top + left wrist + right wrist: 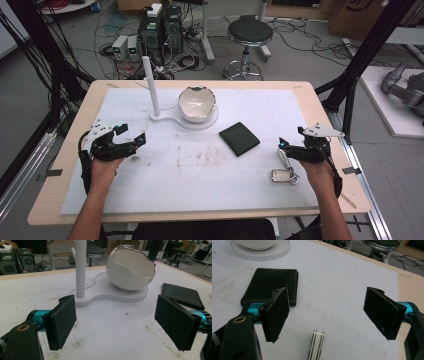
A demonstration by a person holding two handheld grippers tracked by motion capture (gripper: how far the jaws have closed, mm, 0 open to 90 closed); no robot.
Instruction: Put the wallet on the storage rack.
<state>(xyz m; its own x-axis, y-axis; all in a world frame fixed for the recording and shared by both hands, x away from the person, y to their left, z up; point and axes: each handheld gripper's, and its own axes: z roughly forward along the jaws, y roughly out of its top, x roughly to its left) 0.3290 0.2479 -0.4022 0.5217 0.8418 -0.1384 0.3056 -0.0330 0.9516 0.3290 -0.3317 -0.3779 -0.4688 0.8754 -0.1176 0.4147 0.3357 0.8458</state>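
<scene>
A white egg-shaped bowl with a jagged silver rim [197, 104] [130, 268] sits on a white stand [170, 119] [110, 296] that also carries an upright white post [150, 85] [80, 267]. A black wallet [239, 138] [182, 295] [269, 286] lies flat right of the stand. A silver key ring with a strap [285, 169] [317, 345] lies near the right front. My left gripper [131, 139] [117, 325] is open at the table's left, facing the bowl. Just beyond the keys my right gripper [282, 145] [329, 315] hovers open, nothing between its jaws.
A white sheet [200, 170] with brown stains covers the wooden table [70, 145]. Beyond the far edge stand a round stool [249, 35], computer towers [161, 30] and tangled cables. Black frame struts [360, 65] rise at the right.
</scene>
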